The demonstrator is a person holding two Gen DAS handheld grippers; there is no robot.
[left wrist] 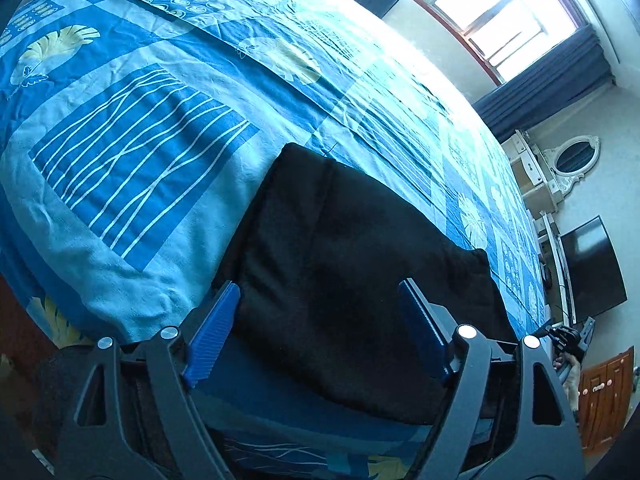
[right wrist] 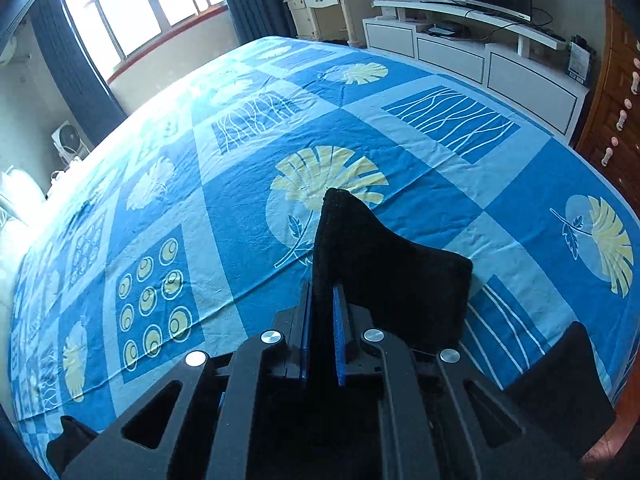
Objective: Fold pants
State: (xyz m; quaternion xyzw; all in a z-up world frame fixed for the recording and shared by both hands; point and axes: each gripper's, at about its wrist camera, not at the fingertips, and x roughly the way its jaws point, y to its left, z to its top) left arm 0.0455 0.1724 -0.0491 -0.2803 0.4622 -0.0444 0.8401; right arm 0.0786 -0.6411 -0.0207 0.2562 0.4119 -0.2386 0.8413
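The black pants (left wrist: 352, 248) lie folded into a thick dark pad on the blue patterned bedsheet (left wrist: 132, 140), near the bed's front edge. My left gripper (left wrist: 318, 284) hovers over their near part, jaws wide open, with a blue finger (left wrist: 214, 332) at the cloth's left border and the other over its right side; neither pad presses on the cloth. In the right wrist view my right gripper (right wrist: 323, 288) is shut on a fold of the black pants (right wrist: 384, 264). That fold stands up from the pads into a peak, with the rest draping to the right over the bedsheet (right wrist: 248, 184).
A window (right wrist: 136, 8) with dark curtains is past the bed's far side. A white TV cabinet (right wrist: 480, 56) with a television, a cream dresser (right wrist: 320, 12) and a brown wooden wardrobe (right wrist: 612, 112) stand beyond the foot. A small fan (right wrist: 68, 138) sits at the left.
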